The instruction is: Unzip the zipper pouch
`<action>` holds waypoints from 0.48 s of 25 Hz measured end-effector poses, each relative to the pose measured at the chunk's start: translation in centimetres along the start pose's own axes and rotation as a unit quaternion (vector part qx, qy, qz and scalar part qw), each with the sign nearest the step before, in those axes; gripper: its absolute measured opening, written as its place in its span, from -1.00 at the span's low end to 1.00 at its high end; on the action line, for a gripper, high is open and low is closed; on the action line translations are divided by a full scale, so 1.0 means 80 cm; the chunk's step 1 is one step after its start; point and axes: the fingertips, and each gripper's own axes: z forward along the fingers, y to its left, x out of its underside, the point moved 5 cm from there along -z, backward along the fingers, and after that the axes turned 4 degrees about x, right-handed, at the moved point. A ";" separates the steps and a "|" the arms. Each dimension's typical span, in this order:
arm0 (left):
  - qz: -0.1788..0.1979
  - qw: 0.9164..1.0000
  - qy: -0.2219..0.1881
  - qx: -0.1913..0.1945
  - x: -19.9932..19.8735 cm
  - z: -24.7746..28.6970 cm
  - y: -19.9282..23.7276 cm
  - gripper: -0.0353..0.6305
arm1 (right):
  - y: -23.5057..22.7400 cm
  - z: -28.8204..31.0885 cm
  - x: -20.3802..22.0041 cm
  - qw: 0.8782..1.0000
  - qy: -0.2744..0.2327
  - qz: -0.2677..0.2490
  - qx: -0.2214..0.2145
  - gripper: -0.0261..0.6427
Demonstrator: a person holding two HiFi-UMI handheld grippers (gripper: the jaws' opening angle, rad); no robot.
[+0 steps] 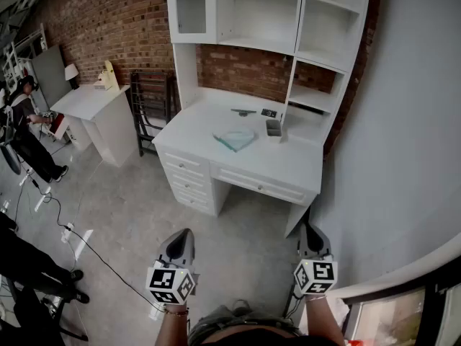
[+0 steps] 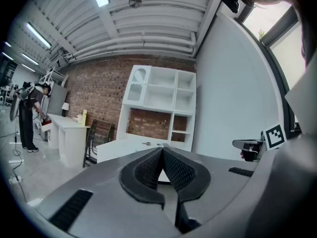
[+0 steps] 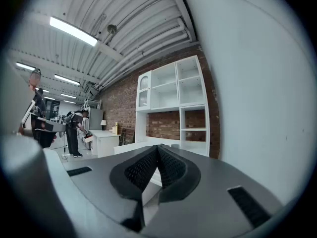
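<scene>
A pale, see-through zipper pouch lies flat on the white desk in the head view, far ahead of both grippers. My left gripper is held low over the floor, well short of the desk, jaws shut with nothing in them. My right gripper hangs near the desk's right leg, also shut and empty. In the left gripper view the black pads meet at a point, and the desk shows beyond. In the right gripper view the pads touch too, with nothing between.
A small grey box and a dark flat item sit on the desk beside the pouch. A white shelf unit rises above it. A second white table stands left. People and cables occupy the floor at left. A grey wall runs along the right.
</scene>
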 end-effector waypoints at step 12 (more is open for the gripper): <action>0.005 1.000 0.002 0.009 -0.002 0.007 -0.003 -0.89 | -0.001 0.000 0.001 1.000 0.005 0.000 0.003 -0.92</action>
